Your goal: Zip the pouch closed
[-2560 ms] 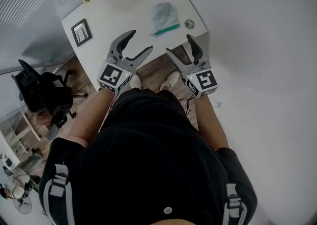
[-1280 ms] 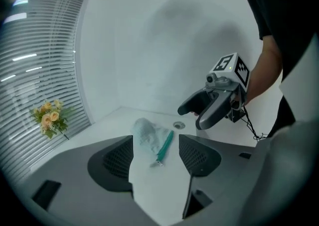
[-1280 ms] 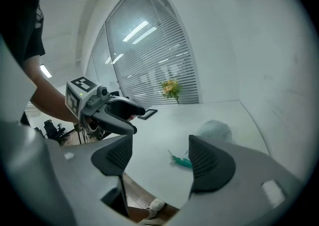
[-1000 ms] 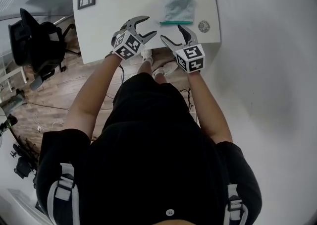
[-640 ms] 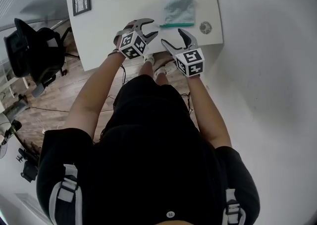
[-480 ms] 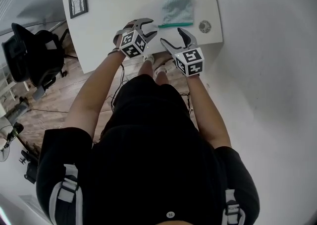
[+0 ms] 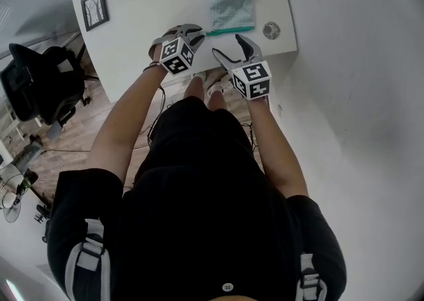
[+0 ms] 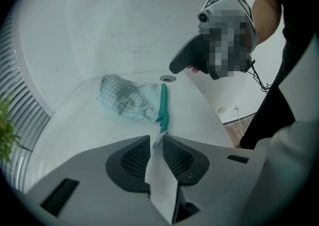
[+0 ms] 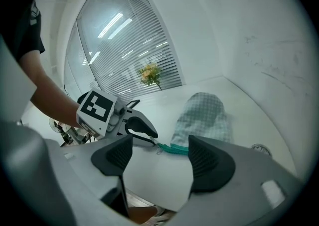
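Note:
A pale checked pouch (image 7: 232, 2) lies flat on the white table (image 7: 152, 8), its teal zipper (image 7: 230, 29) along the near edge. My left gripper (image 7: 197, 34) sits low at the zipper's left end. Its jaws have just been closing and keep a narrow gap. The zipper's small end tab (image 8: 160, 135) stands between the fingertips, and I see no pad pressing on it. The right gripper (image 7: 228, 46) hovers open and empty over the table's front edge, just short of the zipper (image 9: 174, 149). From the right gripper view the left gripper (image 9: 149, 138) meets the teal end.
A small round metal disc (image 7: 271, 30) lies right of the zipper near the table's corner. A framed picture (image 7: 94, 9) rests at the table's left end, with yellow flowers (image 9: 149, 74) at the back. A black office chair (image 7: 33, 81) stands on the floor to the left.
Both grippers have come down and forward to the table's front edge. The left one has reached the zipper's left end and its jaws have narrowed from wide open to a slit.

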Demonstrator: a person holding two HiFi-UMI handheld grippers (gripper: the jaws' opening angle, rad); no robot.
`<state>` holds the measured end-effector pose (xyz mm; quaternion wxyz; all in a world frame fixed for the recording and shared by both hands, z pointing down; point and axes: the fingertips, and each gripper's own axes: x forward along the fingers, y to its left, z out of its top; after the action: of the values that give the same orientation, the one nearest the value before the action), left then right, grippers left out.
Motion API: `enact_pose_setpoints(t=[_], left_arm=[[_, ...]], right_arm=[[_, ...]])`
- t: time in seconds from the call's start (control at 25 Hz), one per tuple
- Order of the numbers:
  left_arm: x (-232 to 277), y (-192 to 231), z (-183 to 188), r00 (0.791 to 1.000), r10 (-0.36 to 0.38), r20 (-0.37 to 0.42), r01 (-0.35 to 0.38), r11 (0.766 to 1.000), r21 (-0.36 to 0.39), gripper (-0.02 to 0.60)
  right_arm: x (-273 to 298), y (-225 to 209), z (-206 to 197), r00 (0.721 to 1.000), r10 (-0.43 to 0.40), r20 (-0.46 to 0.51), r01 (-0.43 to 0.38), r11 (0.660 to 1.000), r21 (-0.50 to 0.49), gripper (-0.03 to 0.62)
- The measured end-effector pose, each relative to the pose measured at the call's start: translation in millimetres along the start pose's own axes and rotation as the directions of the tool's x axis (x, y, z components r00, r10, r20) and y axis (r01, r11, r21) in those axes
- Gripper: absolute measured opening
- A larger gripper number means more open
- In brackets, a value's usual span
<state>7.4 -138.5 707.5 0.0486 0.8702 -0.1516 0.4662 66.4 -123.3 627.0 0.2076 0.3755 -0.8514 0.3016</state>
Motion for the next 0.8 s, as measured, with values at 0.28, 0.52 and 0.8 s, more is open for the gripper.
enact_pose_setpoints(t=[0.28,0.52,0.8], left_arm=[[-0.2,-2.3,9.3,0.999,-0.018,0.027,0.019,0.999,-0.037,0.026],[-7.2,-4.7,21.3,0.997,-0.038,0.064,0.044,0.994,-0.097,0.020],[-10.6,-6.1,38.0,0.992,-0.055,0.115,0.072,0.986,-0.152,0.020]], right_arm=[[5.4,-5.9,-2.7,1.000,-0.002,-0.013,0.002,1.000,0.009,0.360],[6.4,-8.7,-5.8,0.999,-0.003,-0.034,0.004,1.000,0.011,0.322],[24.0,-14.9,-36.4,0.994,0.003,-0.113,0.001,0.999,0.037,0.284]])
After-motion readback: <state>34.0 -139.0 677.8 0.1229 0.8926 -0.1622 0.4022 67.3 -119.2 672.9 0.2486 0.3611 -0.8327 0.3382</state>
